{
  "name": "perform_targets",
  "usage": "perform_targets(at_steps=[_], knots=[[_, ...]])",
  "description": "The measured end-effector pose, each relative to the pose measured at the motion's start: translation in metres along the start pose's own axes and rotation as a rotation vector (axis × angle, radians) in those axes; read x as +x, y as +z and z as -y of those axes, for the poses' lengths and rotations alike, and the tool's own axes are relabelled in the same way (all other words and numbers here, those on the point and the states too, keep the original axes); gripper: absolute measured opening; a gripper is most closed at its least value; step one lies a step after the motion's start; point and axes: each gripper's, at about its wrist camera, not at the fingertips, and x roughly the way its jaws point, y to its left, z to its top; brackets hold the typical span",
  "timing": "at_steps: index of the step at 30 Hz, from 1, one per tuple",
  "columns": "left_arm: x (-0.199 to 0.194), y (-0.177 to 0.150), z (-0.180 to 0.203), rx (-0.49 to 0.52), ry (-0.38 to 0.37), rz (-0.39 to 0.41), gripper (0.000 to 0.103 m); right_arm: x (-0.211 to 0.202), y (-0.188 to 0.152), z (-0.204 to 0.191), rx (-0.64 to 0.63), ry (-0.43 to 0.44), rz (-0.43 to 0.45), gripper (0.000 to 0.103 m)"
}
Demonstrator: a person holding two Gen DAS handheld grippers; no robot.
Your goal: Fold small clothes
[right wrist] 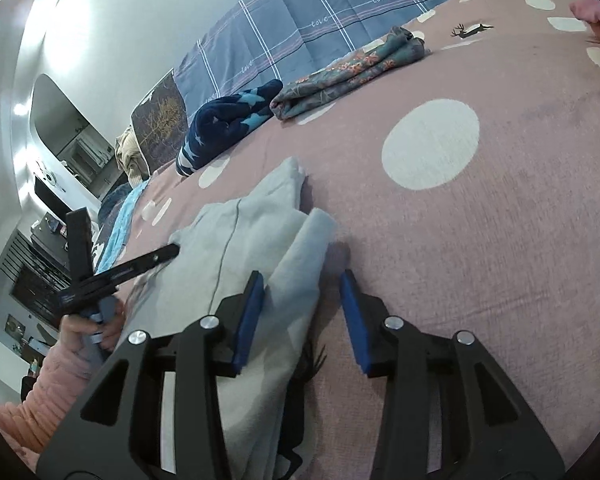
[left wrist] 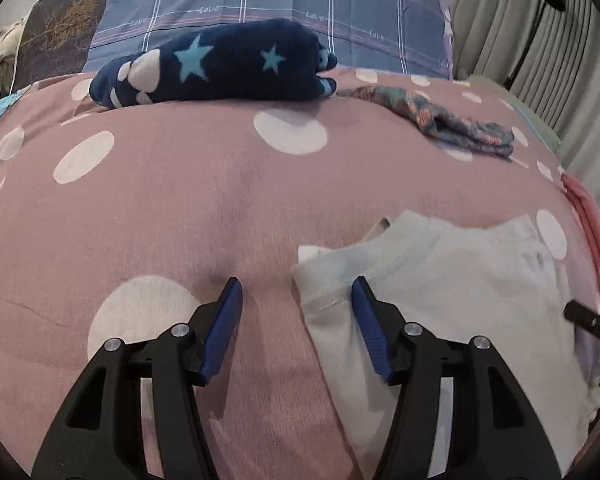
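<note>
The pale folded garment [left wrist: 452,280] lies on the pink dotted bedcover [left wrist: 180,220], its collar edge between the spread, non-gripping jaws of the left gripper [left wrist: 296,292], its other edge between those of the right gripper [right wrist: 302,284], also parted.

Word "love" in white cursive script, repeated along the pale stripes of the blue checked pillow [left wrist: 284,12] at the head of the bed; legible in both wrist views [right wrist: 320,20]. No other legible text, label, brand or number found. Markings on remaining fabrics pictorial only: stars, dots, flowers.
</note>
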Motion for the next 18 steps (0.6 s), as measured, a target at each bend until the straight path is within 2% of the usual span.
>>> perform_targets(at_steps=[4, 7, 8, 10, 13, 16, 18], knots=[[-0.019, -0.004, 0.005, 0.014, 0.046, 0.045, 0.059, 0.0, 0.0, 0.001, 0.005, 0.011, 0.0, 0.041], [-0.04, -0.013, 0.002, 0.028, 0.038, 0.071, 0.059, -0.002, -0.001, 0.002, 0.013, 0.023, 0.005, 0.041], [-0.045, -0.016, 0.0, 0.029, 0.02, 0.074, 0.059, -0.002, -0.001, 0.002, 0.013, 0.024, 0.007, 0.041], [-0.058, -0.027, -0.001, 0.018, -0.064, 0.059, 0.059, -0.003, -0.002, 0.003, 0.015, 0.028, 0.01, 0.041], [-0.072, -0.047, 0.008, 0.016, -0.171, 0.012, 0.059, -0.005, -0.002, 0.005, 0.019, 0.031, 0.015, 0.041], [-0.078, -0.072, 0.022, 0.015, -0.243, -0.049, 0.06, -0.009, -0.005, 0.002, 0.016, 0.012, 0.021, 0.042], [-0.078, -0.09, 0.03, 0.036, -0.26, -0.093, 0.063, -0.015, -0.009, -0.002, 0.015, 0.002, 0.013, 0.047]])
